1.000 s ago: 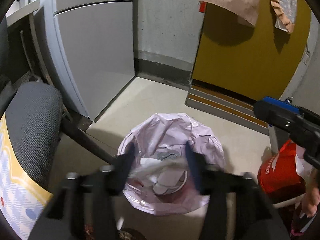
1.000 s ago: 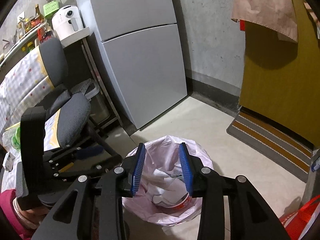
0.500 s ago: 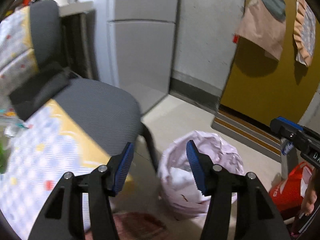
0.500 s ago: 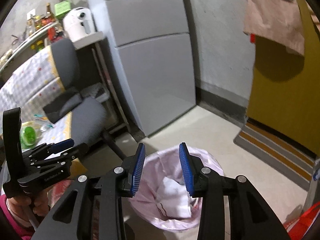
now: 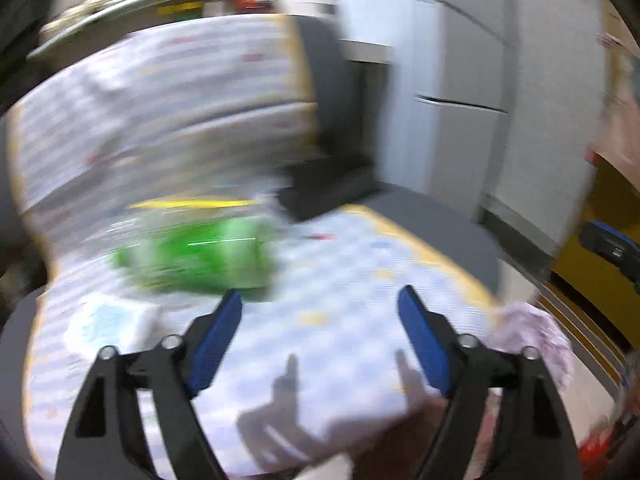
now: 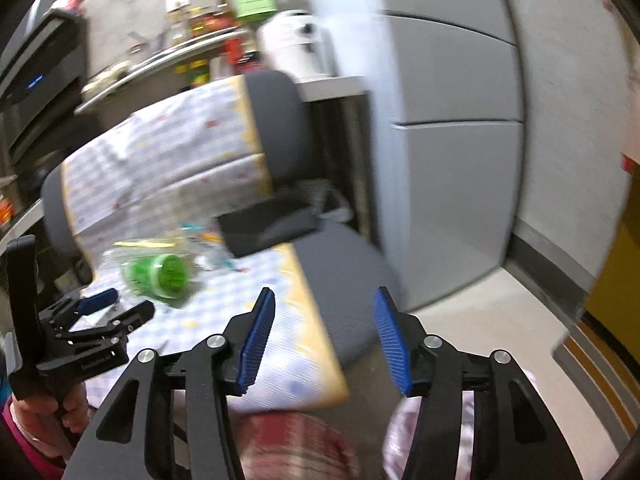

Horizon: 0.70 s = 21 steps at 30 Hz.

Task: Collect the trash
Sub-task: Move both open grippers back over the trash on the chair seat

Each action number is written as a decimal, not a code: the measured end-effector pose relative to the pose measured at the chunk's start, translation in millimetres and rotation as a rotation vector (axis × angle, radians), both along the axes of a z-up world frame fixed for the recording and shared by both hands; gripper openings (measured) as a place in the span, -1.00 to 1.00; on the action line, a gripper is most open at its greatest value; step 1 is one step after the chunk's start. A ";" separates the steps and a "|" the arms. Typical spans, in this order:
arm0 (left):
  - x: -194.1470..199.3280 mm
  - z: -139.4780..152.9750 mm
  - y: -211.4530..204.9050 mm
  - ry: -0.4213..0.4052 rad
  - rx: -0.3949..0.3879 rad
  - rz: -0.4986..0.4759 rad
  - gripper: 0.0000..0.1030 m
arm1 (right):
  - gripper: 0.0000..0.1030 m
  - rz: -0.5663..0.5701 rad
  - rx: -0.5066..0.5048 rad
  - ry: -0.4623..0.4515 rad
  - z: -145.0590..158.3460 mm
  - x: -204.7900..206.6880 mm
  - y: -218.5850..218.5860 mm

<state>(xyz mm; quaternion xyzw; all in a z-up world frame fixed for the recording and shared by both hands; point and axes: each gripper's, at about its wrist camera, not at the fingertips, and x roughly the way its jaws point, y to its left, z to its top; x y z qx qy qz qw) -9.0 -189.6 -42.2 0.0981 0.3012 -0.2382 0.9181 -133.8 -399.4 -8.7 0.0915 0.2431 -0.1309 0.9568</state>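
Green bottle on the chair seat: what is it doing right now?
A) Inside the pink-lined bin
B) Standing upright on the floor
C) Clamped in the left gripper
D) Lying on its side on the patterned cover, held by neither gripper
D: the green bottle lies on its side on the chair cover, ahead of the left gripper, whose opening fingers have nothing between them; the right gripper is empty too.

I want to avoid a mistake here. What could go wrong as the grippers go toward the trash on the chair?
1. The green cup lies on its side on the chair cloth and may roll when touched.
2. The opening fingers of the left gripper could snag the loose cloth.
3. The left view is blurred, so aiming may be poor.
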 end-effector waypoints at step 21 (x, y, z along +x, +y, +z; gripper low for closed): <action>98.9 -41.6 101.3 0.192 0.080 0.479 0.87 | 0.15 0.251 -0.015 0.084 -16.4 73.6 81.4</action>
